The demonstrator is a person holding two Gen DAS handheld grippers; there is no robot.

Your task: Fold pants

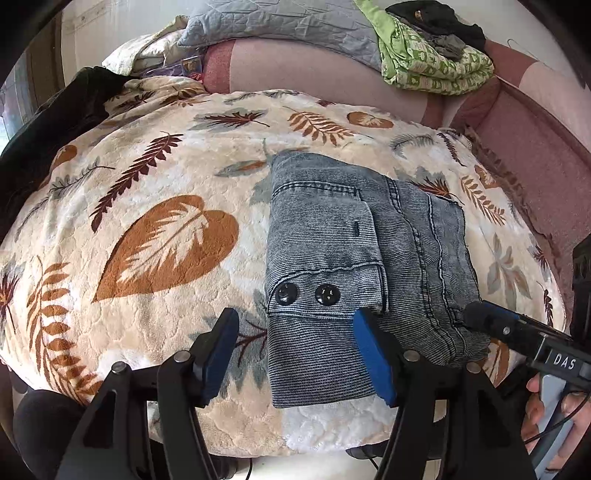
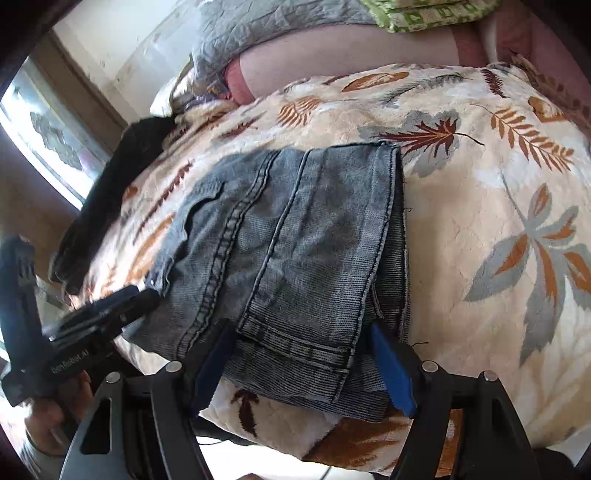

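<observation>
Two hand-held grippers sit at the near edge of a bed, both with blue pads spread apart. Pants (image 1: pixel 365 266), grey-blue denim, lie folded into a compact stack on a cream blanket (image 1: pixel 155 192) printed with brown and grey leaves. Left hand-held gripper (image 1: pixel 301 354): jaws open and holding nothing; its left pad is over the blanket, its right pad over the near part of the stack, just below two black buttons (image 1: pixel 306 294) on the waistband. Cannot tell whether that pad touches the cloth. Right hand-held gripper (image 2: pixel 306 365): jaws open, straddling the near end of the folded stack, where a stitched leg hem (image 2: pixel 295 343) lies on top; contact with the cloth cannot be told. In the left wrist view the right hand-held gripper enters from the right, its tip touching or just beside the stack's right near corner. In the right wrist view the left hand-held gripper enters from the left, its tip at the stack's left near corner. Beyond the blanket: a pink bed surface (image 1: pixel 303 77), a grey quilted pillow (image 1: pixel 280 22), a green patterned cloth (image 1: pixel 436 66) with dark clothes on it. A dark garment (image 1: pixel 48 122) lies at the blanket's far left edge.
</observation>
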